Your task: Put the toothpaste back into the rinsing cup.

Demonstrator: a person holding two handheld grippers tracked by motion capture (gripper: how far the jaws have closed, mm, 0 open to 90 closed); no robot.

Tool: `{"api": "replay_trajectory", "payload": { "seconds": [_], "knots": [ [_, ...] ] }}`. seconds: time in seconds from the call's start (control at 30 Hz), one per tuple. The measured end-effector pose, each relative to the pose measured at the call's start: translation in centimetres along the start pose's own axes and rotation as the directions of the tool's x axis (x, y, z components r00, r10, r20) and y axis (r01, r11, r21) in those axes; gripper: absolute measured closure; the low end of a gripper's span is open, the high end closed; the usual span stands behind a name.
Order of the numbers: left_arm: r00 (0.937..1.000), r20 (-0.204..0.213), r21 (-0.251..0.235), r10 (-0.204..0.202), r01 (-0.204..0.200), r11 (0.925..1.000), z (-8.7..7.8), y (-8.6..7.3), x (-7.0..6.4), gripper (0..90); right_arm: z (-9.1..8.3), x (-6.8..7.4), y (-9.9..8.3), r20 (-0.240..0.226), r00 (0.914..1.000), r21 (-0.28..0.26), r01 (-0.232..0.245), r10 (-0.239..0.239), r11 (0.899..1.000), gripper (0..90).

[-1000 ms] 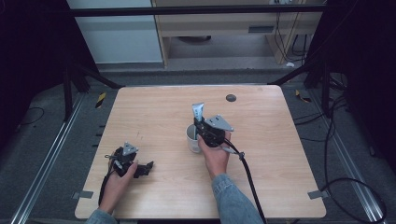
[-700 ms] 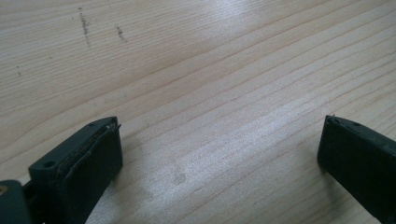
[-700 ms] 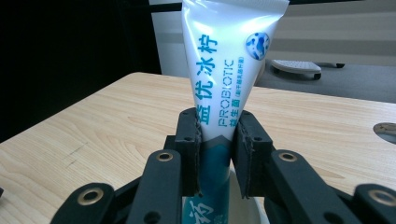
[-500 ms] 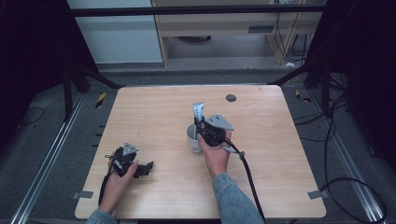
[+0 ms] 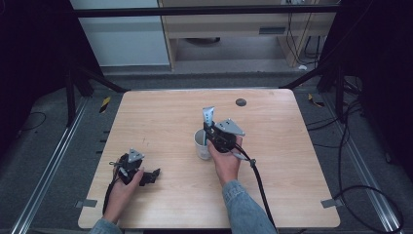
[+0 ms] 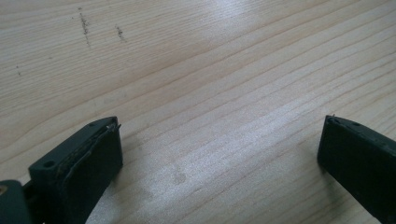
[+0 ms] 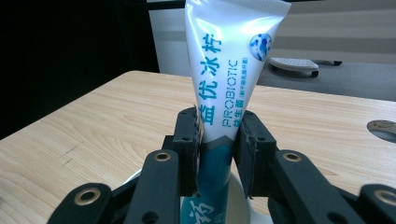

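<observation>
A white and teal toothpaste tube [image 7: 229,84] stands upright, crimped end up, with its lower end inside a white cup [image 5: 200,143] near the table's middle. My right gripper [image 7: 218,140] is shut on the tube's lower half, just above the cup's rim [image 7: 243,196]. From above, the tube [image 5: 208,117] rises over the cup beside the right gripper [image 5: 210,132]. My left gripper [image 5: 153,175] rests low near the table's front left, held by a hand. Its jaws stand wide apart over bare wood [image 6: 219,140], nothing between them.
The wooden table [image 5: 160,117] has a small dark round hole [image 5: 240,102] at its back right. A cable [image 5: 258,180] trails from the right gripper toward the front edge. Dark floor, metal rails and a shelf unit surround the table.
</observation>
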State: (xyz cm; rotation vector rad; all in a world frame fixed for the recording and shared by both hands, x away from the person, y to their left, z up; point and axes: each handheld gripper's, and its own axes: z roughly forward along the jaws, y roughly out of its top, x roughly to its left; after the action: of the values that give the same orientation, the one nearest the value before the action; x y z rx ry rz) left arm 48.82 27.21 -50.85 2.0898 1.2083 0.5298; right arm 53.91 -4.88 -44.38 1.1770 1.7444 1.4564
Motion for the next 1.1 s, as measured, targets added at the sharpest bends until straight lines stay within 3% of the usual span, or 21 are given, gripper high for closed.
{"api": "replay_trajectory", "payload": {
  "seconds": [1.1],
  "knots": [
    [1.0000, 0.000, 0.000, 0.000, 0.000, 1.0000, 0.00, 0.00, 0.00, 0.0, -0.09, 0.03, 0.09, -0.002, 1.0000, 0.030, -0.003, 0.003, 1.000, 65.8]
  ]
}}
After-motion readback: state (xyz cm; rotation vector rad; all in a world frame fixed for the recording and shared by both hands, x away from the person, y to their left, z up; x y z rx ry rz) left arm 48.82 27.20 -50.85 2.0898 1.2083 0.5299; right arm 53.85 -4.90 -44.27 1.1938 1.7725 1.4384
